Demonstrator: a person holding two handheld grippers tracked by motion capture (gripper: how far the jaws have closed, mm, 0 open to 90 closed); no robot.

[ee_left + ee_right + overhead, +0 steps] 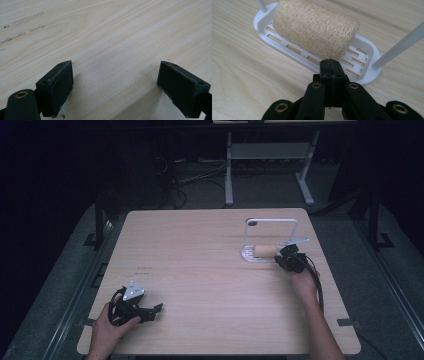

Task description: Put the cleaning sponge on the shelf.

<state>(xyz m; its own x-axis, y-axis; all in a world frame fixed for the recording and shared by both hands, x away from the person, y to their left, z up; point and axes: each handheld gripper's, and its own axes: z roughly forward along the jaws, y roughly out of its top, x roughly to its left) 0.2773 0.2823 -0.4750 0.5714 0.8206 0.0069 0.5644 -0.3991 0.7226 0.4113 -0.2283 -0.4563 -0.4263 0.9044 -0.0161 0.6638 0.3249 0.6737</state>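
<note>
At the table's near left corner, the left gripper (150, 312) is rested with jaws spread wide and empty. Farther right, the loofah roll (265, 252) is already laid in the white rack (248, 254); the right gripper (289, 256), jaws pressed together on nothing, is held just beside it, so only withdrawal seems left.

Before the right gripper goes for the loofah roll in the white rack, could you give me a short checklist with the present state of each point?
1. Loofah roll lies in the white rack: ok.
2. Right gripper is aimed at the near end of the roll: ok.
3. Right gripper is open enough to take the roll: not ok, the jaws are pressed together with nothing between them.
4. Rack's upright rod is clear of the gripper's path: cannot tell, it stands close on one side.
5. Left gripper is open, holds nothing and is well away over the table: ok.
</note>
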